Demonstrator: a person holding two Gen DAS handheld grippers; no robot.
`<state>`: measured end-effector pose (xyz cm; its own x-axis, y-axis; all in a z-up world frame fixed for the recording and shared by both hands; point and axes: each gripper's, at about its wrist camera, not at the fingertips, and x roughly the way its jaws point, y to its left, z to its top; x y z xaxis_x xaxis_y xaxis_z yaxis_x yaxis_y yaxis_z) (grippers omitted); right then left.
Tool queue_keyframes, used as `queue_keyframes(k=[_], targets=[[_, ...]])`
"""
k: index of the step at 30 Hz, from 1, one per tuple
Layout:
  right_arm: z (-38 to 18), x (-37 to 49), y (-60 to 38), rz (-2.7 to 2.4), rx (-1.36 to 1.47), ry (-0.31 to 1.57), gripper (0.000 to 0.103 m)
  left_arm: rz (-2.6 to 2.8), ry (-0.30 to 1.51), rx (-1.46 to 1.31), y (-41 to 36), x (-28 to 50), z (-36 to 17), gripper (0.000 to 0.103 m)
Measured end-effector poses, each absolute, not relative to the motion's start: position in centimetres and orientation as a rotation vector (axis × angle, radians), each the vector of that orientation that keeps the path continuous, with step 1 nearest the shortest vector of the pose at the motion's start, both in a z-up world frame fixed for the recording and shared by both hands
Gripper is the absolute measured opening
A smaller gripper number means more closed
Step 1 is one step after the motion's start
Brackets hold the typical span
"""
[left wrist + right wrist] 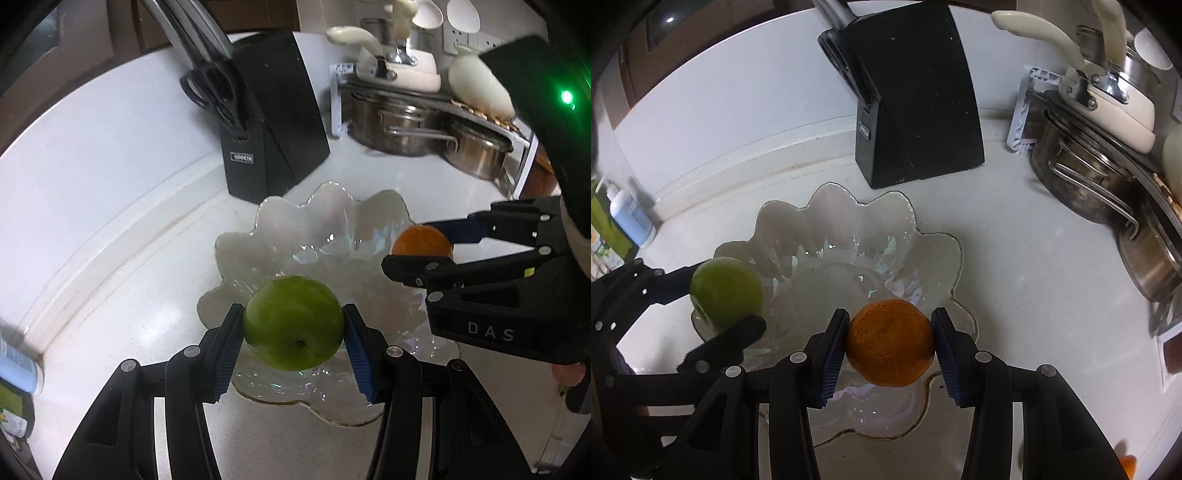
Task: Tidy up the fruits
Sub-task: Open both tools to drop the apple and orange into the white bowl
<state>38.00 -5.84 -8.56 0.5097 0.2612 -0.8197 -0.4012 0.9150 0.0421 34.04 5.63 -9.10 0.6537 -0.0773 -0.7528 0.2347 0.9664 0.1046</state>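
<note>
Left wrist view, bottom centre: left gripper clamped on a green fruit, blue pads pressed flat against both sides, jaws partway apart and no wider than the fruit itself. Held up over the near rim of a clear scalloped glass bowl. Nothing lying in the bowl.

Right edge of that same frame: right gripper coming in sideways, pinching an orange fruit above the bowl's right rim, "DAS" printed on its body.

Right wrist view, bottom centre: same deal, right gripper squeezing the orange fruit between its pads, jaws partway apart, hanging over the near part of the bowl. Lower left of that frame: left gripper with the green fruit over the bowl's left rim. Both fruits well apart, one to each side.

Bowl sitting on a white countertop.

Further back, just behind the bowl: black knife block with scissors stuck in it. Upper right: steel pots under a rack, cream-handled pan on top. Far left edge: a blue-and-white bottle by the backsplash.
</note>
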Motion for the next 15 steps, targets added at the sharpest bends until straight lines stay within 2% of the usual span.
queue_keyframes(k=[12, 15], targets=[[-9.3, 38.0, -5.5, 0.395, -0.205, 0.979, 0.047, -0.188, 0.915, 0.213, 5.5, 34.6, -10.8, 0.053], [-9.4, 38.0, -5.4, 0.406, -0.203, 0.987, 0.047, -0.176, 0.883, 0.221, 5.6, 34.4, -10.1, 0.061]])
